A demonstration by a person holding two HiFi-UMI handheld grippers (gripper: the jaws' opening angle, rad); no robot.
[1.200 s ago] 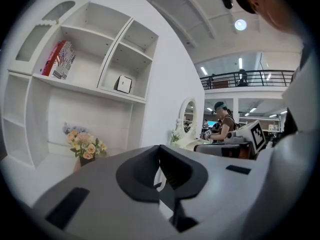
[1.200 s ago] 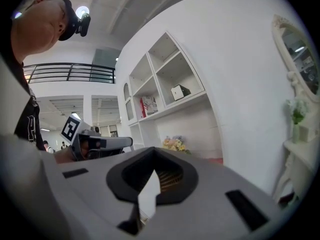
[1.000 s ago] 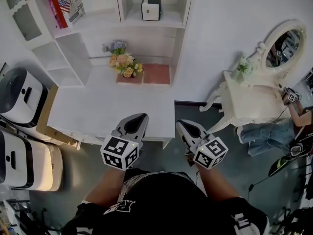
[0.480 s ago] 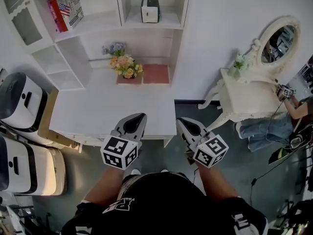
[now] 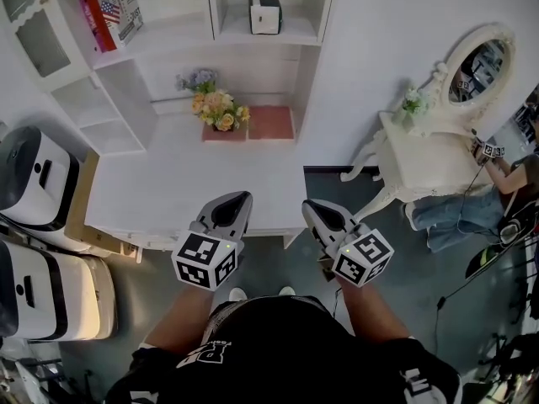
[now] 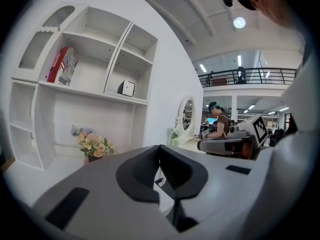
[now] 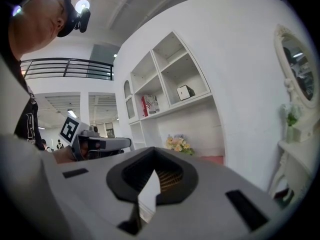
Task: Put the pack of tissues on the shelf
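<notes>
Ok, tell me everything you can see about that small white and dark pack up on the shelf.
The small white pack with a dark band looks boxy with rounded corners: pale faces, and a dark strip across its top and down one side. It stands upright and alone in an upper compartment of the white wooden shelf unit, roughly mid-board, resting on that board. Nothing else touches it. Its material and any print are too small to make out.

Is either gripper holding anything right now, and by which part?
Nothing is held. The left gripper and right gripper are both shut and empty; the pack of tissues sits on the shelf.
</notes>
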